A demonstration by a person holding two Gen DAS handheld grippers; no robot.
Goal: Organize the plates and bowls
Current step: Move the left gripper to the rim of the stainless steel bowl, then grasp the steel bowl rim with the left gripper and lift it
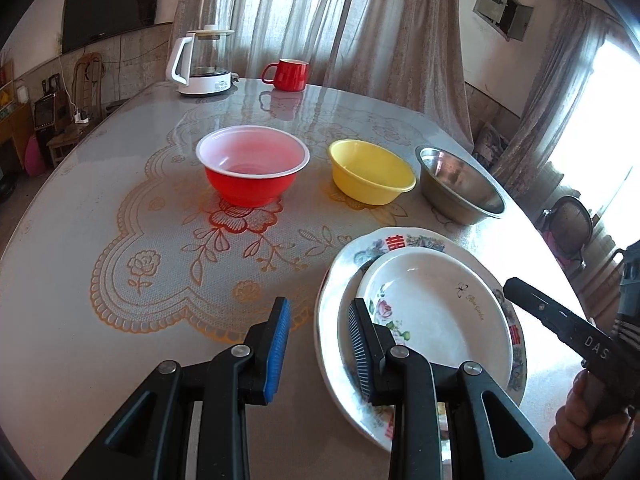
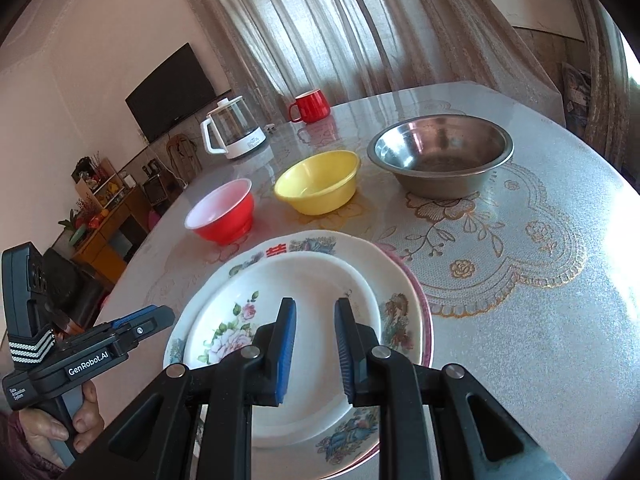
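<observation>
A small white plate with a rose print [image 1: 436, 316] lies on a larger patterned plate [image 1: 332, 316] at the near right of the table. In the right wrist view the small plate [image 2: 304, 280] rests on the patterned plate [image 2: 372, 264], with a pink-rimmed plate [image 2: 424, 308] showing under them. A red bowl [image 1: 253, 170], a yellow bowl [image 1: 370, 170] and a steel bowl [image 1: 460, 184] stand in a row behind. My left gripper [image 1: 318, 316] is open and empty over the plates' left rim. My right gripper [image 2: 316, 320] is open and empty above the small plate.
A glass kettle with a white handle [image 1: 204, 60] and a red mug [image 1: 289, 74] stand at the table's far edge. The round table has a lace-pattern cover [image 1: 168, 248]. A chair [image 1: 568, 224] stands right of the table. Curtains hang behind.
</observation>
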